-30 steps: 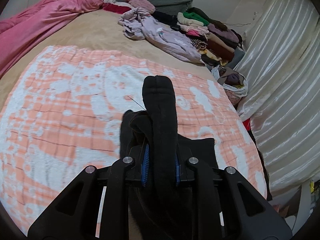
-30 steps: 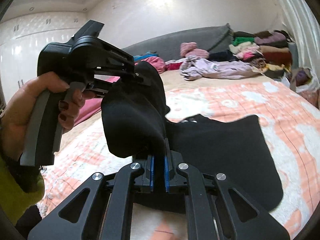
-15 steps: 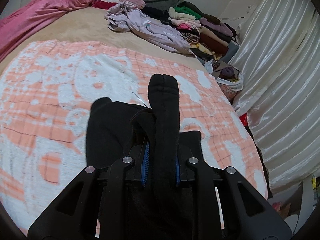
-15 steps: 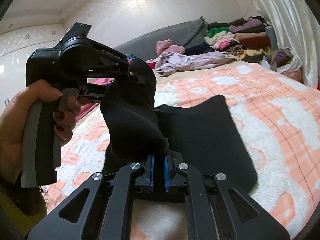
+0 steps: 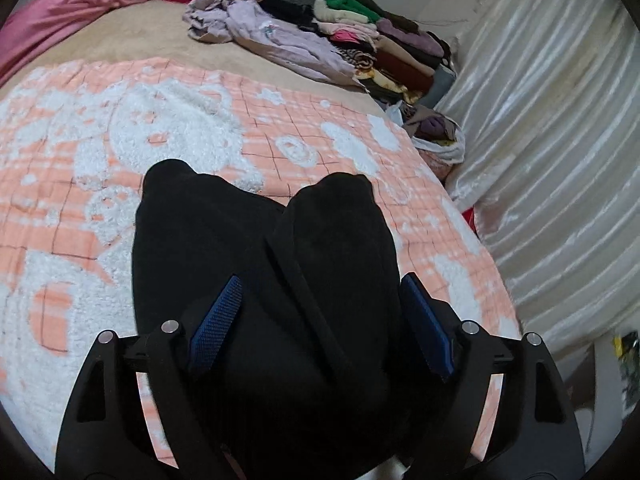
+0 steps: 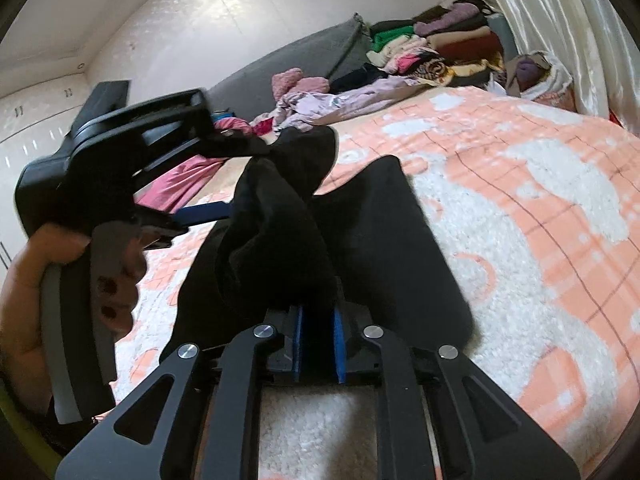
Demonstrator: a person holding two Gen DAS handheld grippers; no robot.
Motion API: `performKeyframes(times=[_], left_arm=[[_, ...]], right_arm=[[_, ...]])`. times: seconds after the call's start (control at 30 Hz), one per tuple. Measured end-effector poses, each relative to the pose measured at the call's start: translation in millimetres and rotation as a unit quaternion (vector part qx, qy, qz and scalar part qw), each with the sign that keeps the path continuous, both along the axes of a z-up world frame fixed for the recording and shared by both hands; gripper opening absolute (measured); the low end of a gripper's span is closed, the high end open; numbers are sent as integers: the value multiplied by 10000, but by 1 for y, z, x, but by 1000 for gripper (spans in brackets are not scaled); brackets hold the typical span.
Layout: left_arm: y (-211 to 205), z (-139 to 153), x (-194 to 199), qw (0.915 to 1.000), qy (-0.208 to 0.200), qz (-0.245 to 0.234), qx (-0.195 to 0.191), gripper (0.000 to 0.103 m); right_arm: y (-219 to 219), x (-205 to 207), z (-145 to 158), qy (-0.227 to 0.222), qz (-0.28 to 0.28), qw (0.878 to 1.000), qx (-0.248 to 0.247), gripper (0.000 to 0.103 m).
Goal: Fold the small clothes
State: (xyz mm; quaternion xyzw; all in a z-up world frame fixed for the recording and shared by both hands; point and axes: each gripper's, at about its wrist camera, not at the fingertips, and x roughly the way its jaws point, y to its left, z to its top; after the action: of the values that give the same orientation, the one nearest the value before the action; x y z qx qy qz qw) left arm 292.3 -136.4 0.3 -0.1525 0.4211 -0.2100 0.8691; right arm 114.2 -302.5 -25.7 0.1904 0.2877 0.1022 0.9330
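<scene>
A small black garment (image 5: pixel 208 240) lies partly spread on the orange-and-white blanket (image 5: pixel 160 120). Its near part is bunched up in a raised fold between the two grippers. My left gripper (image 5: pixel 320 280) has its jaws opening wide. The fold sits loosely between its blue pads (image 5: pixel 216 320), which do not press on it. In the right wrist view the left gripper (image 6: pixel 244 180) comes in from the left, held by a person's hand (image 6: pixel 80 280). My right gripper (image 6: pixel 318 320) pinches the garment (image 6: pixel 384 240) at its near edge, its jaws just starting to open.
A lilac garment (image 5: pixel 280 40) and a stack of folded clothes (image 5: pixel 380 40) lie at the far right of the bed. A pink duvet (image 5: pixel 60 12) is at the far left. A white curtain (image 5: pixel 540 140) runs along the bed's right side, with a bag of clothes (image 5: pixel 436 128) by it.
The left jaws went from shut on the black fold to wide apart. Both grippers came down toward the blanket, and more of the garment now lies on it.
</scene>
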Motion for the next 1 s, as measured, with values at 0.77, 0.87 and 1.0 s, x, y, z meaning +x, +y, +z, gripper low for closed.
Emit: performKeyframes(times=[0.77, 0.87, 1.0], left_arm=[[55, -24, -29, 9936, -147, 1, 1124, 78], [60, -33, -33, 9944, -45, -41, 1052, 78], [65, -37, -36, 9967, 41, -53, 807, 79]], right_arm=[[-41, 62, 63, 233, 581, 9970, -460, 65], [-33, 101, 61, 556, 818, 9939, -490, 65], [-25, 141, 48, 1004, 924, 9896, -457, 65]])
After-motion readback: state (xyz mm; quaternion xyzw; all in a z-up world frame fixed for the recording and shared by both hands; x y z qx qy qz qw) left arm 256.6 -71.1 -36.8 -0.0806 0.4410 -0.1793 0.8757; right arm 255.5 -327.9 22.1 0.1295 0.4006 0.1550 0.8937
